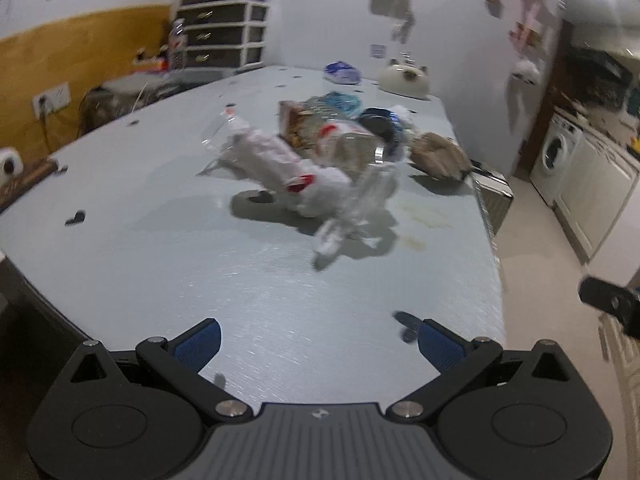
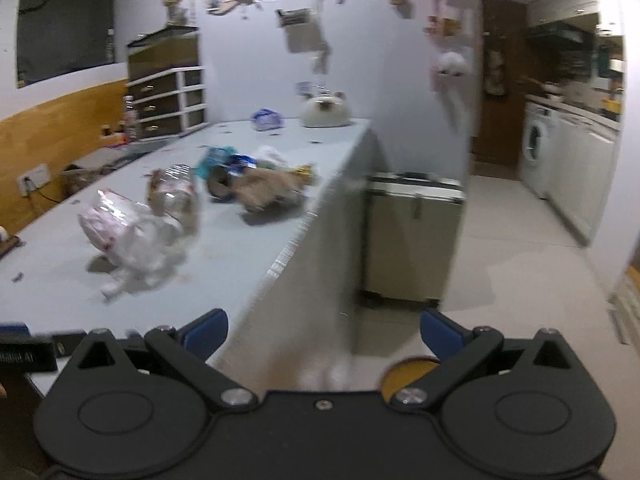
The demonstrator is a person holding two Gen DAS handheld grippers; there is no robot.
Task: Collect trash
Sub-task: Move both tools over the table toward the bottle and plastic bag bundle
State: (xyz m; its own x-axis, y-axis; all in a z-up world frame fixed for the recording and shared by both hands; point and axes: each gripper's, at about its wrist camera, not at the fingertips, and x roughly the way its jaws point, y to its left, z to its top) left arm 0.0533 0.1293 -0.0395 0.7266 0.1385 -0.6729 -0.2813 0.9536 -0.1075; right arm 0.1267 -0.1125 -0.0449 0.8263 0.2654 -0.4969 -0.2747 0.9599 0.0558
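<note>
Both claws are spread wide and hold nothing. The left claw point(image 1: 318, 338) hovers over the near edge of the pale worktop point(image 1: 160, 248); the trash pile point(image 1: 320, 160), crumpled white plastic bags, a clear bottle and brown paper, lies well ahead of it. The right claw point(image 2: 324, 330) hangs beside the worktop's edge, with the pile ahead to its left.

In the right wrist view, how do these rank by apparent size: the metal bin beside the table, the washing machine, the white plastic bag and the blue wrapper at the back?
1. metal bin
2. white plastic bag, though it is nearer the camera
3. washing machine, far away, so it only looks small
4. blue wrapper
</note>
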